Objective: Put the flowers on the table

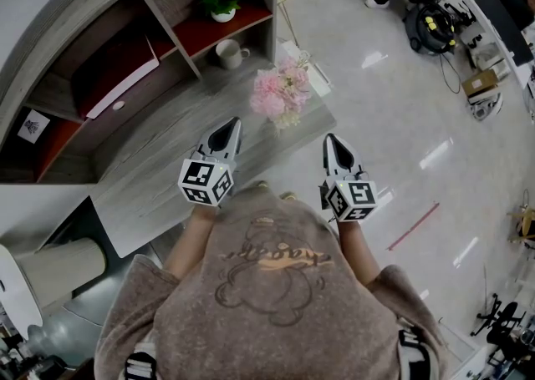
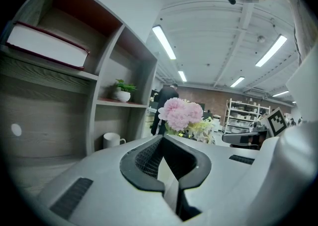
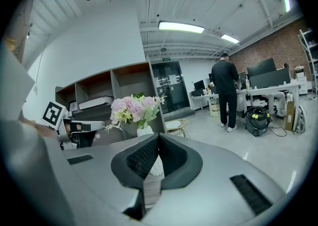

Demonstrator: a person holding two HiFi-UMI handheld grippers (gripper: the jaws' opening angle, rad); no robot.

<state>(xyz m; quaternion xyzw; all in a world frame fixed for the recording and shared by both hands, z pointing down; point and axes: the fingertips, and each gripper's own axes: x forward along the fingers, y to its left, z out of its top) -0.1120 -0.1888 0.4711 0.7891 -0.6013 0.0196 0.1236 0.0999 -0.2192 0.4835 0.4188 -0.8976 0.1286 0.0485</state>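
- Closest under the head camera is my brown sweatshirt point(image 1: 267, 286). Beyond it I hold the left hand-held gripper point(image 1: 231, 131) over the grey worktop point(image 1: 159, 169) and the right hand-held gripper point(image 1: 333, 146) just off its edge, above the floor. The flowers point(image 1: 281, 90) stand ahead of and between the two, near the worktop's corner and apart from both.
- Left gripper view: my jaws are clenched tip to tip with nothing between them. The pink blooms rise beyond the tips. A white mug point(image 2: 112, 139) sits on the worktop to the left, with a potted plant point(image 2: 121, 91) on the shelf above it.
- Right gripper view: these jaws are pressed together too, and empty. Behind them a white vase point(image 3: 145, 130) carries the bunch. Its long axis is vertical, stems down and blooms up, with a few sprigs leaning left.
- My reading: the flowers already seem to rest on the worktop, so either the placing is finished or, if another table is meant, the pick-up has not begun. A pick-up would call for spreading one pair of jaws, closing on the vase body and keeping it upright.
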